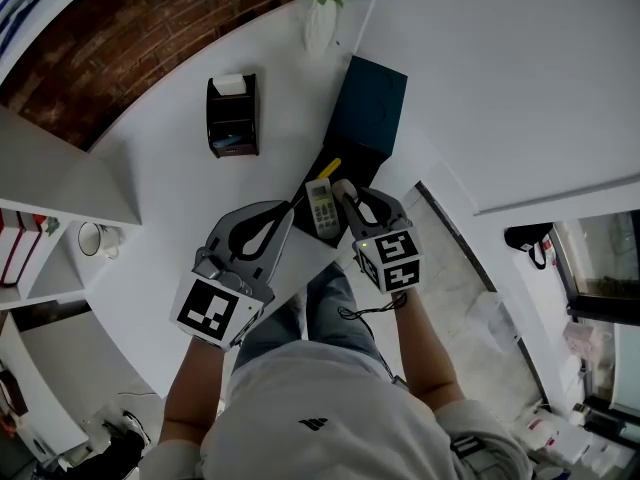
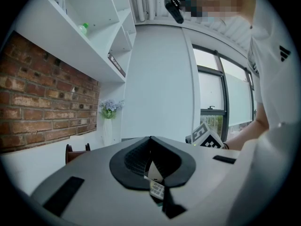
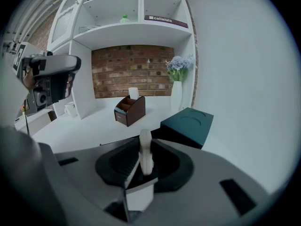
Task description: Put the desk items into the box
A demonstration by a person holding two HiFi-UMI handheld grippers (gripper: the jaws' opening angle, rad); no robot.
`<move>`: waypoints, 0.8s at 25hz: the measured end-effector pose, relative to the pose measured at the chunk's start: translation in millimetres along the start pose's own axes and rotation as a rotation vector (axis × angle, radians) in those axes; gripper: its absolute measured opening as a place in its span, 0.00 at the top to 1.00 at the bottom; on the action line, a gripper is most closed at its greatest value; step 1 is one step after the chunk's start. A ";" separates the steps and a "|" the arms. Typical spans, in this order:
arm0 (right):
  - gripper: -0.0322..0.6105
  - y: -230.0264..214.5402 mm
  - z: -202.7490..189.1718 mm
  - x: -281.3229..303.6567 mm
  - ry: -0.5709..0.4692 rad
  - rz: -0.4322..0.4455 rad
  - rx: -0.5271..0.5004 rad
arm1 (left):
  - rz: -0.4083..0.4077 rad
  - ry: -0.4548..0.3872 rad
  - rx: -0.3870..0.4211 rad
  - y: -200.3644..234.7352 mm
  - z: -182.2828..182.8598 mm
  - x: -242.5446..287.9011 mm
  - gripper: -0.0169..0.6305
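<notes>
- Left gripper view shows my left gripper (image 2: 150,139) with its jaws drawn together at the tips. The ribbed black pads bow out behind the tips into a teardrop-shaped gap, and nothing is clamped between them.
- Through that gap, just below my tips, I see the remote (image 2: 157,189), a slim white plastic slab with rows of small buttons. The head view puts it just to the right of these tips, lying on the dark open part of the box.
- Just beyond the remote, on the same dark surface, lies a narrow yellow strip (image 1: 328,168). I cannot tell what it is.
- My right gripper (image 3: 146,140) has its jaws held part-way apart, clamped on a white piece (image 3: 146,158) that stands upright between the pads, its top rising past the tips. The piece is smooth, rounded plastic, and I cannot make out what it is.
- Ahead and to the left of these jaws, well apart, stands a brown organiser (image 3: 130,110). It looks like wood, has open compartments and holds a white block.
- Farther ahead stands a tall white vase (image 3: 177,95) with pale blue flowers.
- Near, ahead and to the right of these jaws, is the box (image 3: 188,125). Its teal lid is matte, flat and square-edged, with a shallow circle pressed into the top.
- All of it sits on a smooth white desk (image 1: 170,198).
</notes>
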State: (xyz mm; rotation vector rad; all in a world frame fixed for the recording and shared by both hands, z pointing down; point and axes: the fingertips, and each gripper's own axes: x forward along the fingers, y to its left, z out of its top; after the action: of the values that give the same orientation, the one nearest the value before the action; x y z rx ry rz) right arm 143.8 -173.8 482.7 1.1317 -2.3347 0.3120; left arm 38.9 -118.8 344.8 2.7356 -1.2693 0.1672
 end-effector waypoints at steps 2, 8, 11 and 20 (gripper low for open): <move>0.80 1.9 -1.8 1.5 0.008 -0.003 -0.018 | 0.004 0.004 0.000 1.6 -1.0 -0.9 0.96; 0.80 15.3 -5.0 -1.1 0.000 -0.015 -0.071 | 0.003 -0.002 -0.012 0.7 -0.1 -1.9 0.95; 0.79 22.4 -7.6 -4.6 -0.011 0.004 -0.052 | -0.003 0.003 -0.016 -1.8 -0.7 -2.2 0.95; 0.78 46.7 -15.2 -7.9 -0.020 0.053 -0.024 | -0.005 0.002 -0.005 -5.8 -0.9 -7.0 0.95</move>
State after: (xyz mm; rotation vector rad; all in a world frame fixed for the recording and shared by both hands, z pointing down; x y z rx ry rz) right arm 116.8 -133.1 492.0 1.0681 -2.3830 0.2925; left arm 38.9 -109.7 344.3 2.7334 -1.2599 0.1659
